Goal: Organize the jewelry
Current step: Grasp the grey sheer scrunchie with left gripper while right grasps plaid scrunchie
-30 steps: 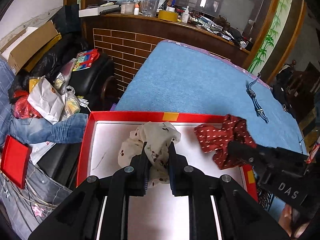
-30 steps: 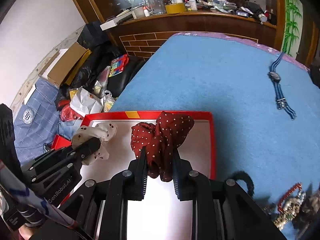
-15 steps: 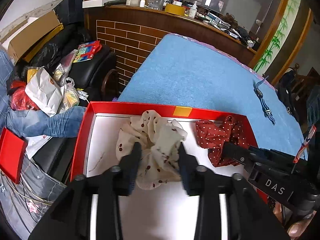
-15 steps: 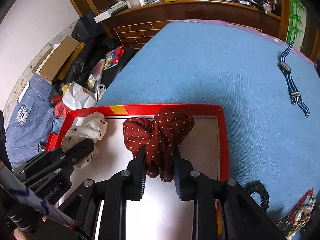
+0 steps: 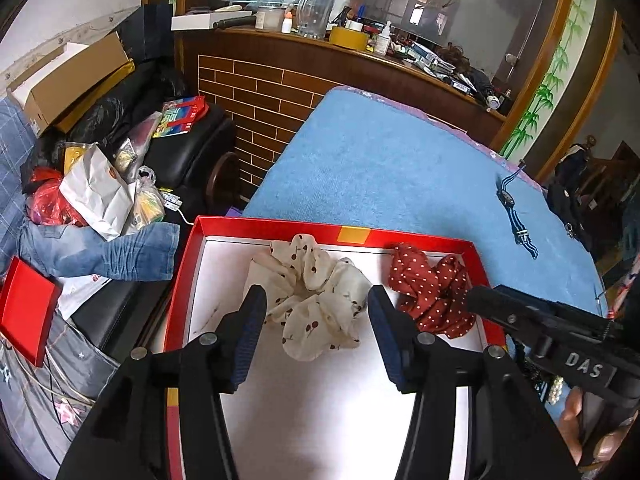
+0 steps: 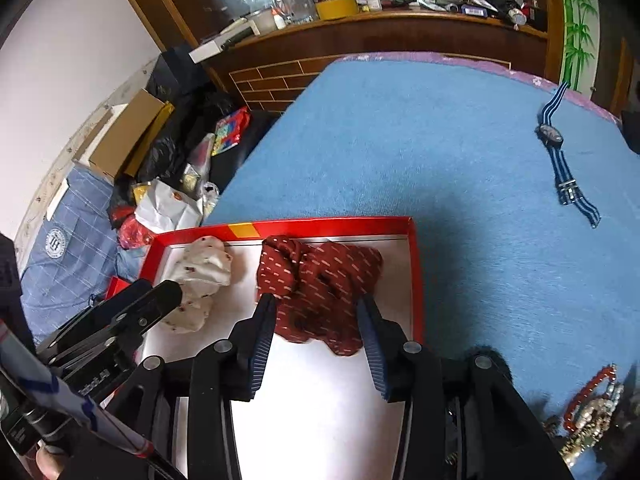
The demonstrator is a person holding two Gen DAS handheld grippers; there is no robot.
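Lying in red box [image 5: 182, 264], cream scrunchie [image 5: 316, 296], red scrunchie [image 6: 320, 284], both tools spread

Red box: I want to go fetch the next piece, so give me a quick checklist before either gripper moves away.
1. Left gripper open, clear of the cream scrunchie: ok.
2. Right gripper open, off the red dotted scrunchie: ok.
3. Both scrunchies lying inside the red box: ok.
4. Free floor left in the box near the camera: ok.
5. Next pieces in sight: striped watch and bead pile on the blue cloth: ok.
6. Bead pile untangled: cannot tell.
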